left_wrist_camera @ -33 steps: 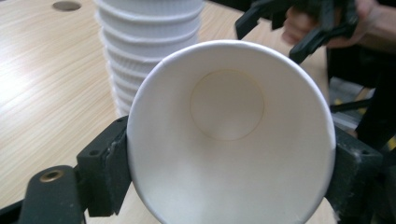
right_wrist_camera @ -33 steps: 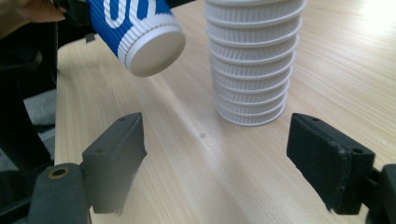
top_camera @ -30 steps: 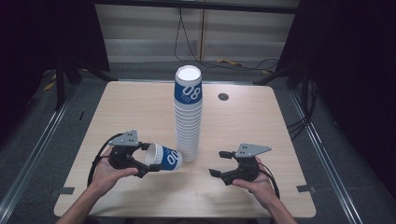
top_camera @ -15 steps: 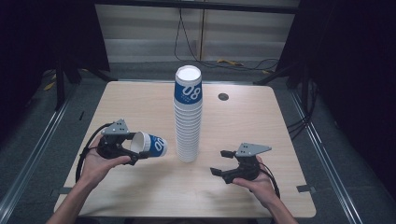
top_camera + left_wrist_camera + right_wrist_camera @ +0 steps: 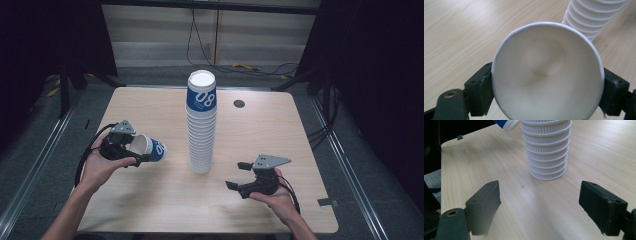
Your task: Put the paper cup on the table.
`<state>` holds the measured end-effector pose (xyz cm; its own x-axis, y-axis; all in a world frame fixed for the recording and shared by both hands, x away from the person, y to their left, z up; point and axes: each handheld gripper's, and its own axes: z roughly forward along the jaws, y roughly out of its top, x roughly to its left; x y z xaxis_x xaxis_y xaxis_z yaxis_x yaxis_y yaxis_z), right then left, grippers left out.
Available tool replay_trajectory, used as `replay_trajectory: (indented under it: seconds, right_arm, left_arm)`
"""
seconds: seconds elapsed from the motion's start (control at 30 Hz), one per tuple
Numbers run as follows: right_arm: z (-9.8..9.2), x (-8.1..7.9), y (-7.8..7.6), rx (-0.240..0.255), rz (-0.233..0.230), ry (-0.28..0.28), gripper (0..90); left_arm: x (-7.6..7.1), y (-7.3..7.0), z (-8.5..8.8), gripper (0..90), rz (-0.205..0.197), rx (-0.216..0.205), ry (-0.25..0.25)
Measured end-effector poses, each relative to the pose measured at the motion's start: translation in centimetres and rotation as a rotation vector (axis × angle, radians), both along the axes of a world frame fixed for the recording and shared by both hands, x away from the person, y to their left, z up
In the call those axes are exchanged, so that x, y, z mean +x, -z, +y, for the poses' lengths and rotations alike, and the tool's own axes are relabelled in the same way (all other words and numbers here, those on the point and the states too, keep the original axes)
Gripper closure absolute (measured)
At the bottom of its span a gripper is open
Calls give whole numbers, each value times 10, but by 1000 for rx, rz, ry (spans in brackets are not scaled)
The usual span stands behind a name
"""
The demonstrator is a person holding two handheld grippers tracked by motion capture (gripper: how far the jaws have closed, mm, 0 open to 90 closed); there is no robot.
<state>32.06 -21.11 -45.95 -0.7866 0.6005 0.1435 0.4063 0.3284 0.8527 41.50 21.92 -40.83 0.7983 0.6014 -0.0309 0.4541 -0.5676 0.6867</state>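
A tall stack of white ribbed paper cups [image 5: 201,130], its top cup banded blue with "08", stands upright at the table's middle. My left gripper [image 5: 131,150] is shut on a single blue-and-white cup [image 5: 150,148], held on its side to the left of the stack, apart from it. In the left gripper view the cup's open mouth [image 5: 546,75] faces the camera, with the pads [image 5: 482,85] pressed on both sides of its rim. My right gripper [image 5: 239,175] sits low, right of the stack's base. Its jaws [image 5: 542,203] have just been opening, and nothing is between them.
The light wooden table [image 5: 280,135] has a small dark round hole [image 5: 239,103] at the back right. A bit of tape [image 5: 325,202] marks the front right corner. Black cables lie on the floor behind the table. The stack's base [image 5: 546,152] stands just ahead of my right gripper.
My left gripper has carried the cup to the left and farther back, away from the stack's base. The right hand has stayed put while its jaws spread wider.
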Motion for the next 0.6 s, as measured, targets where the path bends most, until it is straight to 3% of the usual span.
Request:
replay_trajectory:
  seconds: [0.1, 0.3, 0.47, 0.6]
  right_arm:
    - [0, 1, 1, 4, -1, 7, 179]
    - [-2, -1, -1, 10, -15, 16, 182]
    - [-1, -1, 0, 5, -2, 10, 172]
    - [-1, 1, 2, -1, 11, 15, 160]
  left_arm:
    - [7, -3, -1, 168, 10, 43, 0]
    - [16, -1, -5, 168, 35, 76, 1]
    - [25, 0, -7, 167, 45, 147, -34]
    - [33, 2, -10, 167, 89, 201, -24]
